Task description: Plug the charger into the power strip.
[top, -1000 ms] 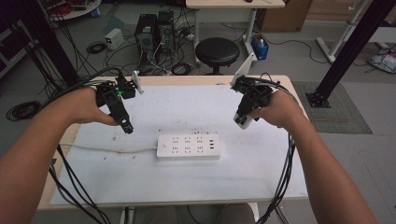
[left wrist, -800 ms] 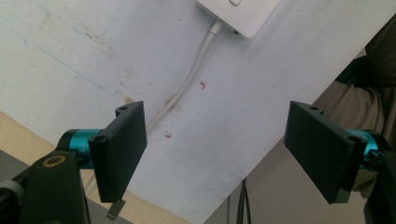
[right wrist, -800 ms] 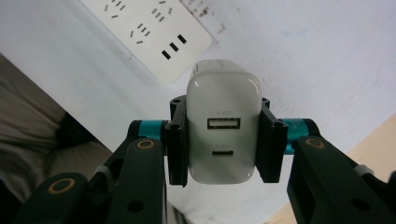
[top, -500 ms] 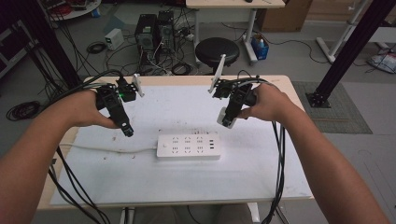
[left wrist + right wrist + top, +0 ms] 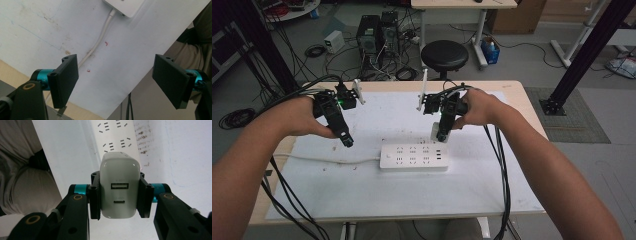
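A white power strip lies flat in the middle of the white table cover, its cord running off to the left. My right gripper hangs just above the strip's right end, shut on a white USB charger whose two ports face the camera. The strip's sockets show beyond the charger in the right gripper view. My left gripper hovers left of the strip, jaws wide apart with nothing between them. The strip's cord end and its cord lie ahead in the left gripper view.
The white cover spreads over a wooden table. Black cables hang from both grippers over the near edge. A black stool and computer cases stand on the floor behind the table.
My right gripper has carried the charger leftward, from the table's right side to just above the strip's right end. The left gripper has stayed in place.
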Available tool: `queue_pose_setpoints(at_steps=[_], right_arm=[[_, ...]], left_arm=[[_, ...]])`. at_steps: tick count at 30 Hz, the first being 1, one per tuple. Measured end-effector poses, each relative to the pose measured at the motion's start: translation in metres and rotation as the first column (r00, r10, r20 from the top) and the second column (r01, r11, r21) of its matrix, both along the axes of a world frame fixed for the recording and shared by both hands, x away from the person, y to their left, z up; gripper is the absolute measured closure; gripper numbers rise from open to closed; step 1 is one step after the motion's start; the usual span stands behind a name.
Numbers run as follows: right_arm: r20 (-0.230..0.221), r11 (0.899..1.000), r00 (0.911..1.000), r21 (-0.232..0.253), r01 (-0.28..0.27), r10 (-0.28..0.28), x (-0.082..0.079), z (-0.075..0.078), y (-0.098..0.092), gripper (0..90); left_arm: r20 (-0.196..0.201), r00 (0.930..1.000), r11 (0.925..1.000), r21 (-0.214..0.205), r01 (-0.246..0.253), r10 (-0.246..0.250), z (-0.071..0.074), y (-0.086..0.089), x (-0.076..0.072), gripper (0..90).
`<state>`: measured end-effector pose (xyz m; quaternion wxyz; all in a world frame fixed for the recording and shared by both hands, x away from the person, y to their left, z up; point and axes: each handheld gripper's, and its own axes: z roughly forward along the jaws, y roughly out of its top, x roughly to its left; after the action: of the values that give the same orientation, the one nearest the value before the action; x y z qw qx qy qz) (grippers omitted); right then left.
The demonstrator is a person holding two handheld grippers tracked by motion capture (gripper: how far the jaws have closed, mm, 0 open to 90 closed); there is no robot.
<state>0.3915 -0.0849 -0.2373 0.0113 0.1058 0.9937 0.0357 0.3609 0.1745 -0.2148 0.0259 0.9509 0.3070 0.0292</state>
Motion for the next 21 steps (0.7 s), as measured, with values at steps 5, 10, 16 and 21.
queue_pose_setpoints(at_steps=[5, 10, 16, 21], right_arm=[[0.008, 0.999, 0.9989, -0.012, -0.046, 0.046, 0.004, -0.011, 0.011, 62.0], [-0.003, 0.996, 0.9961, -0.027, -0.088, 0.088, 0.009, -0.026, 0.023, 62.0], [-0.009, 0.992, 0.9935, -0.058, -0.114, 0.114, 0.017, -0.042, 0.034, 62.0], [-0.022, 0.989, 0.9896, -0.048, -0.143, 0.142, 0.023, -0.056, 0.039, 62.0]], left_arm=[[0.000, 1.0000, 1.0000, -0.002, 0.003, -0.003, 0.000, 0.000, 0.000, 21.3], [-0.004, 1.0000, 1.0000, 0.007, 0.005, -0.005, 0.000, -0.001, 0.000, 21.3], [-0.011, 0.9998, 0.9997, 0.017, 0.016, -0.015, -0.003, -0.001, -0.001, 21.3], [-0.011, 0.9999, 0.9999, 0.015, 0.005, -0.005, -0.005, -0.001, -0.001, 21.3]])
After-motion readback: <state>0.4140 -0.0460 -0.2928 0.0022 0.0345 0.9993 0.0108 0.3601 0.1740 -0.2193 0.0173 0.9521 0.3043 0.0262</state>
